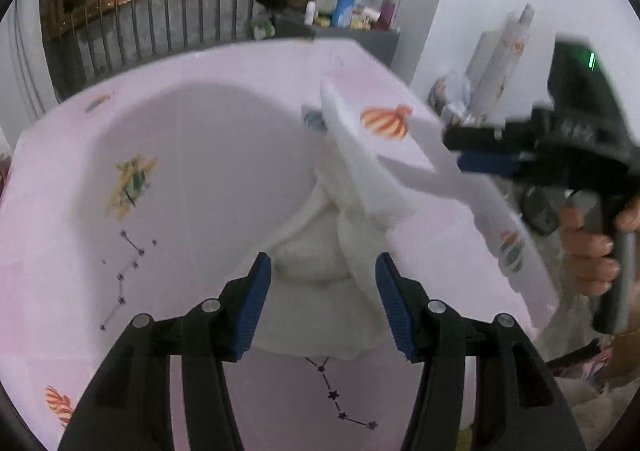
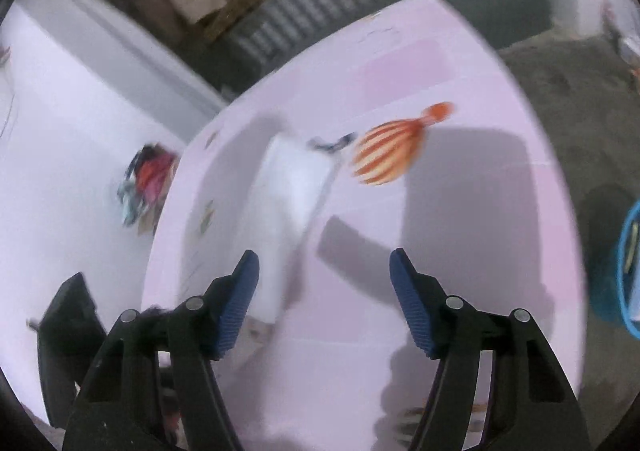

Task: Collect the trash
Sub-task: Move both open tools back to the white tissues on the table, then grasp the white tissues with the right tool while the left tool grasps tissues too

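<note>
1. A white crumpled tissue (image 1: 320,263) lay on the pink tabletop (image 1: 192,179), between and just ahead of the blue pads of the left hand-held gripper (image 1: 323,307), whose fingers stood apart and clamped nothing.
2. A long white foam piece (image 1: 356,167) rose from the tissue pile, its long axis running from near the gripper's right pad up and away toward the far side of the tabletop, tilted a little leftward at its top.
3. A second pale strip (image 1: 452,187) crossed out to the right, toward the right hand-held gripper (image 1: 464,151), seen side-on at the right edge of the left wrist view; whether that one touched the strip I could not tell through the blur.
4. In its own camera, the right hand-held gripper (image 2: 324,307) had its fingers spread wide, nothing between them.
5. From that camera the foam piece (image 2: 292,203) showed as a white block lying lengthwise away from the left pad, its far end close beside a striped orange balloon print (image 2: 388,155) on the tablecloth.
6. The tissue looked soft, folded and lumpy; the foam looked flat-sided with clean edges.
7. The right wrist view was smeared, so the foam's near end and whatever sat under it were hard to make out.
8. A blue bin (image 2: 628,271) was cut off at that view's right edge, off the tabletop.
</note>
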